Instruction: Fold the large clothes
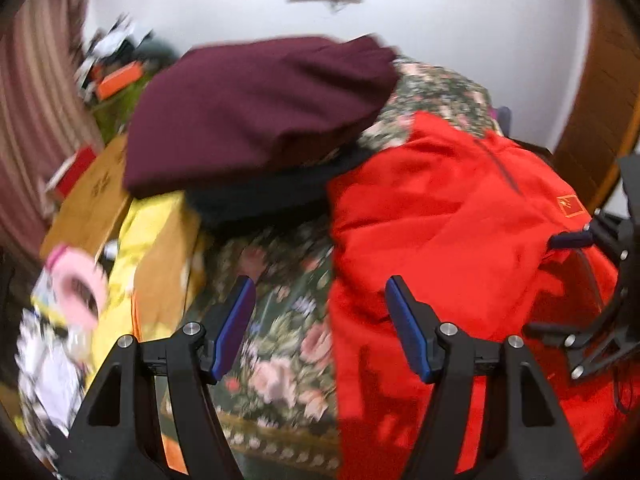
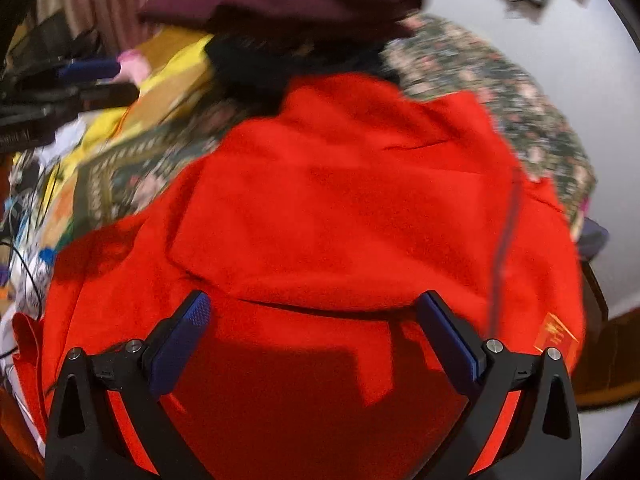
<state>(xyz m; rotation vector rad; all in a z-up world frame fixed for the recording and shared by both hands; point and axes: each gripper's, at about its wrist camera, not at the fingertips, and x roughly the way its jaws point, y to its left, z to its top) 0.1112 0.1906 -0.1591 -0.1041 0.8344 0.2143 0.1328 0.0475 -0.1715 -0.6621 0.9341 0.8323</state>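
- The red jacket (image 2: pixel 340 200) lies spread and rumpled on a floral bedspread (image 1: pixel 280 320), dark zip line and a small orange chest patch showing.
- A folded maroon garment (image 1: pixel 256 108) sits on a dark one just beyond it.
- Left gripper (image 1: pixel 320 324): jaws well apart, nothing between them, above the jacket's edge.
- Right gripper (image 2: pixel 316 340): jaws wide, empty, over the red cloth.
- Cardboard boxes (image 1: pixel 92 196) and clutter lie beside the bed.

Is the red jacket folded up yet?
Partly: the red jacket has one flap doubled over, the rest still spread.
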